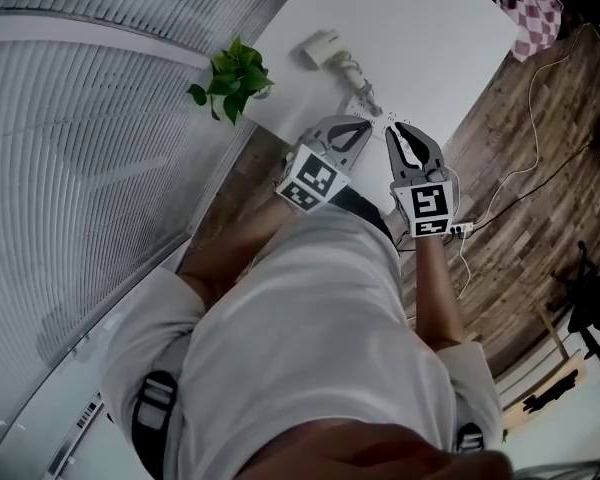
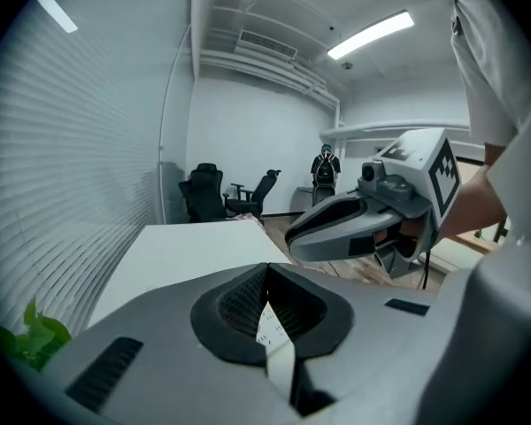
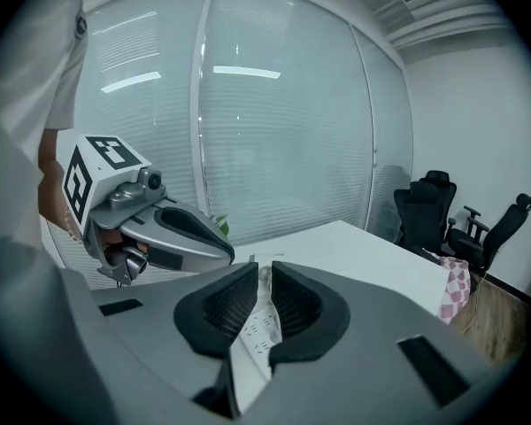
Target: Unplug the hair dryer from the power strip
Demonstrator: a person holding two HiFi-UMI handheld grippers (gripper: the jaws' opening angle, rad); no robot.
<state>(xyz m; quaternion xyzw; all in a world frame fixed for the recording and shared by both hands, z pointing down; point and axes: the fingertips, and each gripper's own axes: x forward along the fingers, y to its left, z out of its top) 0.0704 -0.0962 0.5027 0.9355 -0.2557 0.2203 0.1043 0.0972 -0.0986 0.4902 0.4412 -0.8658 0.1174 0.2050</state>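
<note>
On the white rectangular table point(image 1: 430, 38): leafy green potted plant point(image 1: 232, 80) at left edge, cream plastic hair dryer point(image 1: 330, 53) lying mid-table, white power strip point(image 1: 364, 106) near it. Above the strip, left gripper point(image 1: 363, 125) and right gripper point(image 1: 391, 129), both closed, empty.

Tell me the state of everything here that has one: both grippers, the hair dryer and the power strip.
Left gripper, jaws shut, empty.
Right gripper, jaws shut, empty.
Hair dryer, lying on the white table, untouched; plugged in or not, cannot tell.
Power strip, flat on the table, ahead of both grippers.
</note>
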